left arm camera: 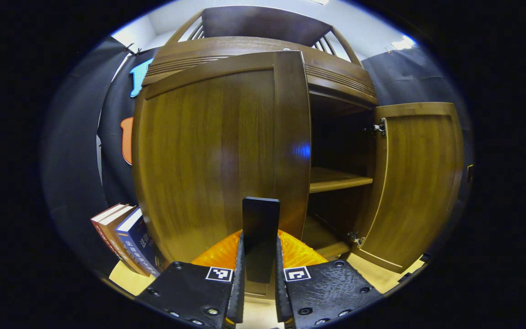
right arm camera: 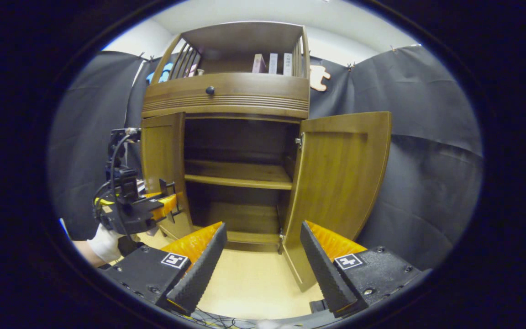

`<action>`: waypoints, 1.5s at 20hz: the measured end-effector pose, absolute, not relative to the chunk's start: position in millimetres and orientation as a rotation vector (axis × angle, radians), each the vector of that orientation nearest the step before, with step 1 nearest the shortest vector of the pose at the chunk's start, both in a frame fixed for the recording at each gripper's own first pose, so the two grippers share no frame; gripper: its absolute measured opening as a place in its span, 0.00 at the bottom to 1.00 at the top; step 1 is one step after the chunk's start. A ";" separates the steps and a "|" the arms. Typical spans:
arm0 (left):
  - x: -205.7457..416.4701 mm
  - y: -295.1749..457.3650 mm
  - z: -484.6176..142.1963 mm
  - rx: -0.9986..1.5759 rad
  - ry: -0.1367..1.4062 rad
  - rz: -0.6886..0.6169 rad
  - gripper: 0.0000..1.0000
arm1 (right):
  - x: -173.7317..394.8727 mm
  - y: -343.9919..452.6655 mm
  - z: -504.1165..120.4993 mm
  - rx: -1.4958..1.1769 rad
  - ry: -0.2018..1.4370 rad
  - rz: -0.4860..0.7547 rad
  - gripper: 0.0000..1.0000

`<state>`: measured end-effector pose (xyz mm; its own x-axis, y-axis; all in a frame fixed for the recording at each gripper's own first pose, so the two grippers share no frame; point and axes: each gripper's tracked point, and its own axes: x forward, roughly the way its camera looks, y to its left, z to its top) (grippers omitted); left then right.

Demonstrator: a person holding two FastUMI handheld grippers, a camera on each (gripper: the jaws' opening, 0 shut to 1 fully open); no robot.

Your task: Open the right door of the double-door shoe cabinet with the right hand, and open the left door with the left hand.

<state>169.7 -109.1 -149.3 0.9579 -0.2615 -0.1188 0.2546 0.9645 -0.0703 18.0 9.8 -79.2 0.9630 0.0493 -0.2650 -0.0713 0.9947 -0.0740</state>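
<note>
The wooden shoe cabinet point(right arm camera: 226, 98) stands with both doors swung outward. In the left gripper view the left door point(left arm camera: 217, 151) is close in front, and my left gripper point(left arm camera: 260, 237) is shut on its black upright handle point(left arm camera: 260, 214). The right door point(left arm camera: 418, 183) stands wide open, showing a shelf point(left arm camera: 336, 180) inside. In the right gripper view my right gripper point(right arm camera: 262, 227) is open and holds nothing, low in front of the cabinet mouth, near the right door point(right arm camera: 336, 173). The left gripper point(right arm camera: 165, 201) shows at the left door point(right arm camera: 162, 155).
Several books point(left arm camera: 126, 237) lean on the floor left of the cabinet. A drawer with a dark knob point(right arm camera: 209, 90) sits above the doors, with an open shelf holding books point(right arm camera: 272, 64) on top. A gloved hand point(right arm camera: 103, 242) holds the left gripper. Black cloth walls surround.
</note>
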 end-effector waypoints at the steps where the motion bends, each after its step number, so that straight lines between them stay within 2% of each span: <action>1: 161.9 -103.3 -149.0 -0.062 0.127 -0.260 0.27 | 14.8 11.5 -80.1 -0.082 0.270 0.066 1.00; 15: 80.9 21.7 -158.4 -0.059 0.148 -0.149 0.26 | -9.2 45.4 -90.4 -0.058 0.282 0.121 1.00; 17: 76.3 49.8 -160.1 -0.035 0.151 -0.092 0.10 | -11.8 54.1 -92.2 -0.056 0.282 0.136 1.00; 19: 75.9 73.9 -162.6 -0.045 0.153 -0.056 0.09 | -14.6 61.9 -92.8 -0.054 0.282 0.154 0.98; 20: 75.8 82.9 -161.0 -0.062 0.148 -0.059 0.17 | -16.4 64.6 -94.6 -0.054 0.282 0.161 1.00; 22: 77.8 102.3 -163.1 -0.086 0.153 -0.051 0.00 | -19.1 68.0 -94.9 -0.056 0.281 0.168 1.00; 30: 82.5 127.9 -165.4 -0.077 0.131 -0.174 0.00 | -21.4 67.9 -101.5 -0.044 0.292 0.165 1.00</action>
